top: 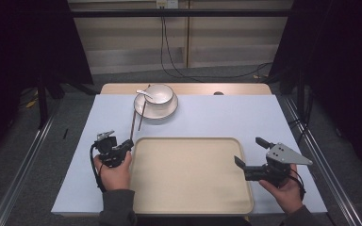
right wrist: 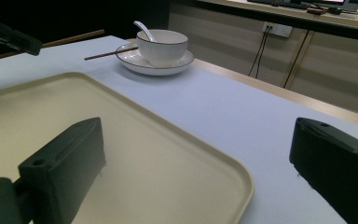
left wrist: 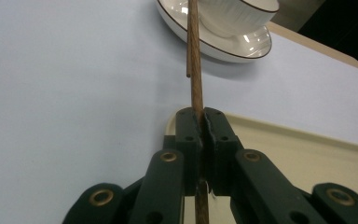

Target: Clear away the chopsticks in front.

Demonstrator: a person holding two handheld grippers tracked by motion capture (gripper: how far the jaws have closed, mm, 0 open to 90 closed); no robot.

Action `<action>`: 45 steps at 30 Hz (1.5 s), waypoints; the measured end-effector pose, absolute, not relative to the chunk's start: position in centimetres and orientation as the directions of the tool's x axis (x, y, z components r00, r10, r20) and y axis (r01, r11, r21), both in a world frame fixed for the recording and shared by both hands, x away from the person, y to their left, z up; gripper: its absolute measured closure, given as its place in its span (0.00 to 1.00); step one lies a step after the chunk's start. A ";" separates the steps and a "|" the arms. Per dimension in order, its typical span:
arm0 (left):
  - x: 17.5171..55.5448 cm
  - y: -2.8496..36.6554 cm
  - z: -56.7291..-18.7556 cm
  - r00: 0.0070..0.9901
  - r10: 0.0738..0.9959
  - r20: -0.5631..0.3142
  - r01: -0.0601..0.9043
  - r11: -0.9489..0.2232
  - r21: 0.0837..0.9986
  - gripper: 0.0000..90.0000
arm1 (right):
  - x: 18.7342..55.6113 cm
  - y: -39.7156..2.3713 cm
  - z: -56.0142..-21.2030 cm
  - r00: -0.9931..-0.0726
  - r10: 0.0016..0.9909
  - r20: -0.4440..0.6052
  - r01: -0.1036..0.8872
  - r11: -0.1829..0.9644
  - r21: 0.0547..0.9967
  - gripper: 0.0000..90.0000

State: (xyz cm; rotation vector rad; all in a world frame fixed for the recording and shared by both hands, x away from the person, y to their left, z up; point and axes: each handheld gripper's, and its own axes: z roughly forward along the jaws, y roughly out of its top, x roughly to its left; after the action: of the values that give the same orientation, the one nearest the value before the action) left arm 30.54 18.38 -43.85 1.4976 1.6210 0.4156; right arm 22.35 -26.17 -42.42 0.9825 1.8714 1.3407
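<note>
The left gripper (top: 128, 143) is clamped on a chopstick (left wrist: 196, 79) at the tray's (top: 193, 207) far left corner; the stick runs toward the plate (top: 168, 113) near the table's (top: 245, 117) far edge. The right gripper (top: 250, 153) gapes empty over the tray's right edge.

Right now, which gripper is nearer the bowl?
Left. The left gripper sits at the tray's near-left corner, shut on a chopstick reaching toward the bowl; the right gripper is open beyond the tray's right edge.
</note>
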 end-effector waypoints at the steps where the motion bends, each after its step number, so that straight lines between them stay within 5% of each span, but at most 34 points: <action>1: 30.0 18.3 -43.8 0.101 0.927 -0.361 0.635 0.220 0.740 0.95 | 22.3 -26.1 -42.4 -0.527 0.847 -0.070 0.206 0.207 0.956 0.03; 27: 23.5 17.0 -44.5 0.185 0.904 -0.386 0.665 0.174 0.726 0.95 | 22.1 -25.8 -42.3 -0.530 0.844 -0.088 0.200 0.225 0.954 0.03; 45: 22.9 15.9 -45.7 0.183 0.916 -0.356 0.729 0.117 0.675 0.95 | 22.2 -25.8 -42.3 -0.546 0.832 -0.096 0.195 0.238 0.951 0.03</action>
State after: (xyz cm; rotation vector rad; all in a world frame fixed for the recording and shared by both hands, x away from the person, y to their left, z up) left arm 22.87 15.92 -45.72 1.6523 1.5868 0.2929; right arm 22.17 -25.80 -42.35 0.9385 1.8975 1.3270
